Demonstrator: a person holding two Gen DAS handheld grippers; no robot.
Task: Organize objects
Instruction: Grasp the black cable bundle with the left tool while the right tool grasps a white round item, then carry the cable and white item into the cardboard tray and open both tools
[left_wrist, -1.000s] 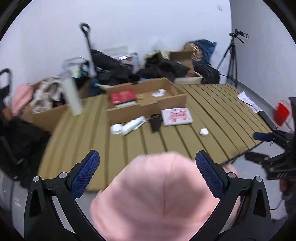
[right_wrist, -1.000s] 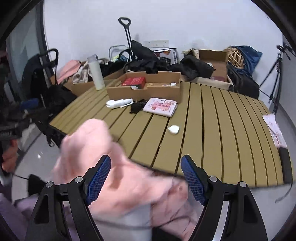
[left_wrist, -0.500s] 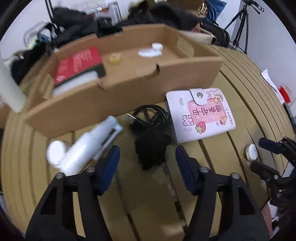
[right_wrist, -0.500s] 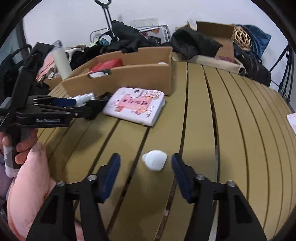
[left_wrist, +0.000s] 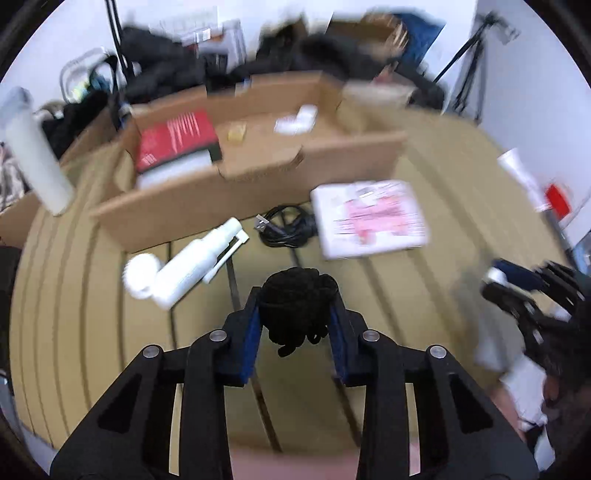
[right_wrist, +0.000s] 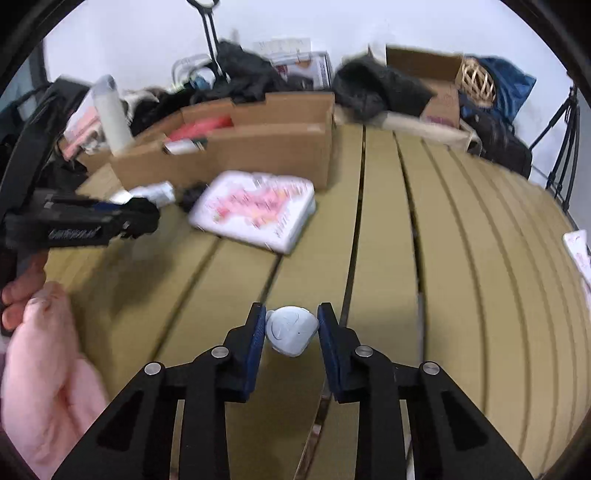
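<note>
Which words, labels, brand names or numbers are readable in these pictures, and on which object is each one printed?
No text reads clearly in either view.
Pink and white case: pink print, too blurred to read.
Red book in the cardboard box: white lines of print, too small and blurred.
Left hand-held gripper, on its side: white lettering, smeared, unreadable.
Printed box by the far wall: too small to read.

Bare slatted table (right_wrist: 461, 258) rightward; cardboard box (right_wrist: 236, 155) and pink case (right_wrist: 258, 206) ahead.
</note>
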